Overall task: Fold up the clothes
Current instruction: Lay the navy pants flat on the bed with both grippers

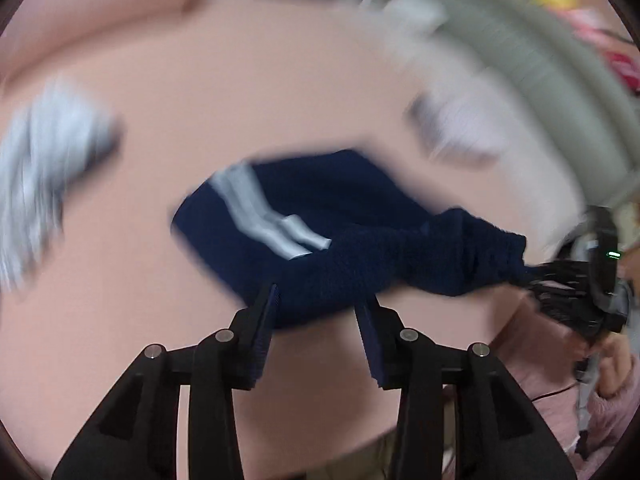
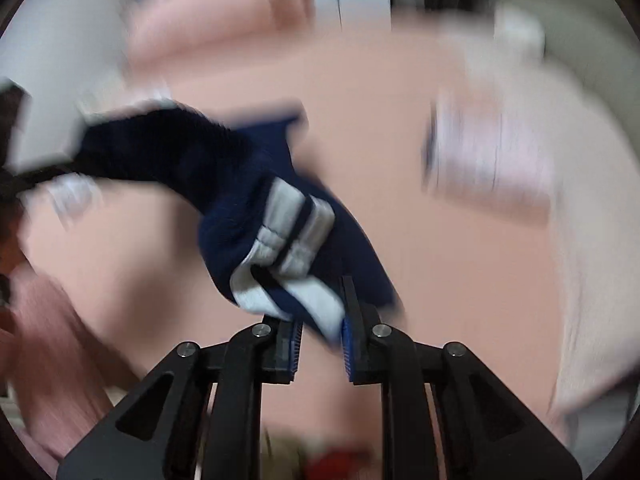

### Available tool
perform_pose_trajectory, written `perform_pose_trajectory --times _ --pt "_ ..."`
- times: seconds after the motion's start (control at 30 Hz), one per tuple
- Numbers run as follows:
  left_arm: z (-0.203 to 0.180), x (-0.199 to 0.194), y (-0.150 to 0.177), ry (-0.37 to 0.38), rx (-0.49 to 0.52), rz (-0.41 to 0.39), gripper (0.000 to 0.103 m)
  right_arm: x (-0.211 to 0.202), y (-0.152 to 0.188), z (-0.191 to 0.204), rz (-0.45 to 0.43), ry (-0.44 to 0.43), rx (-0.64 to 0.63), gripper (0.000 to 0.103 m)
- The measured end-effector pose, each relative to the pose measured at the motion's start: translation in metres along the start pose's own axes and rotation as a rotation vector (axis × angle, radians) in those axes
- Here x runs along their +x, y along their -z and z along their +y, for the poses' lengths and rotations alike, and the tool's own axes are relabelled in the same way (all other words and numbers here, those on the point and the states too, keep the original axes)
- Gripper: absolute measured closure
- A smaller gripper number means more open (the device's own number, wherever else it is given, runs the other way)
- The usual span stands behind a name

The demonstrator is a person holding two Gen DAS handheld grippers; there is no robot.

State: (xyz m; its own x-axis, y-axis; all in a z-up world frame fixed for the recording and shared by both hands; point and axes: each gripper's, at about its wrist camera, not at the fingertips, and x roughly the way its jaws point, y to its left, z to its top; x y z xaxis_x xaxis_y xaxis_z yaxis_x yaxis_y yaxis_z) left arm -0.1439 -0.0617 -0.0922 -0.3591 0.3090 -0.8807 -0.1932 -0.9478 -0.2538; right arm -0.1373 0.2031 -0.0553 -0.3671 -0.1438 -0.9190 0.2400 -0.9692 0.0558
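A navy garment point(image 1: 320, 208) with white stripes point(image 1: 264, 216) hangs stretched between both grippers, above a pink surface point(image 1: 240, 80). In the left wrist view my left gripper point(image 1: 321, 298) has a thick bunch of the navy cloth filling the gap between its half-spread jaws. The garment's gathered far end runs right into my right gripper point(image 1: 536, 276). In the right wrist view my right gripper point(image 2: 322, 316) is nearly closed on the striped edge of the navy garment point(image 2: 240, 184). Its other end rises to the upper left. Both views are blurred.
A light grey-blue garment point(image 1: 48, 152) lies on the pink surface at the left, and a white and lilac one point(image 1: 472, 128) at the right. A grey-green ribbed edge point(image 1: 540, 60) curves behind it. A pink sleeve point(image 1: 560, 380) of the person shows at lower right.
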Motion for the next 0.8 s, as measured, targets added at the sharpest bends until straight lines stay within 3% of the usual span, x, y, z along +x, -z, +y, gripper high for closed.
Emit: perform_pose_trajectory --times 0.03,0.1,0.13,0.17,0.2,0.23,0.33,0.4,0.47,0.63,0.7,0.73,0.77,0.8 --pt "0.010 0.017 0.014 -0.033 -0.039 0.057 0.062 0.011 0.012 0.000 0.045 0.015 0.000 0.087" --pt "0.020 0.003 0.035 -0.014 -0.109 -0.023 0.061 0.007 0.028 -0.003 0.026 0.007 0.002 0.085" --pt "0.022 -0.004 0.041 0.045 -0.150 -0.067 0.061 -0.002 0.032 -0.008 -0.012 -0.022 0.017 0.081" --pt "0.023 -0.011 0.045 0.101 -0.190 -0.111 0.060 -0.009 0.035 -0.016 -0.057 -0.053 0.045 0.070" --pt "0.022 -0.014 0.044 0.107 -0.192 -0.138 0.060 -0.018 0.035 -0.021 -0.100 -0.075 0.075 0.061" --pt "0.020 -0.016 0.043 0.112 -0.194 -0.163 0.059 -0.022 0.032 -0.020 -0.123 -0.087 0.091 0.061" --pt "-0.004 0.007 0.028 0.048 -0.136 -0.119 0.059 -0.024 0.017 -0.012 -0.159 -0.076 0.109 0.061" --pt "-0.019 0.026 0.030 0.009 -0.078 -0.069 0.059 -0.018 0.007 0.006 -0.157 -0.020 0.079 0.061" --pt "-0.034 0.045 0.031 -0.030 -0.021 -0.017 0.059 -0.005 0.006 0.031 -0.132 -0.020 0.017 0.061" --pt "-0.045 0.069 0.054 -0.219 0.094 0.100 0.059 0.054 0.034 0.050 0.090 0.059 -0.053 0.061" --pt "-0.033 0.051 0.066 -0.395 0.027 0.094 0.057 0.050 0.049 0.048 0.099 0.131 -0.108 0.060" --pt "-0.031 0.046 0.069 -0.350 0.006 0.078 0.057 0.044 0.054 0.047 0.100 0.182 -0.136 0.055" --pt "-0.029 0.042 0.072 -0.305 -0.016 0.063 0.057 0.037 0.058 0.044 0.090 0.212 -0.145 0.043" --pt "-0.028 0.037 0.074 -0.262 -0.035 0.048 0.057 0.029 0.059 0.041 0.072 0.210 -0.133 0.041"
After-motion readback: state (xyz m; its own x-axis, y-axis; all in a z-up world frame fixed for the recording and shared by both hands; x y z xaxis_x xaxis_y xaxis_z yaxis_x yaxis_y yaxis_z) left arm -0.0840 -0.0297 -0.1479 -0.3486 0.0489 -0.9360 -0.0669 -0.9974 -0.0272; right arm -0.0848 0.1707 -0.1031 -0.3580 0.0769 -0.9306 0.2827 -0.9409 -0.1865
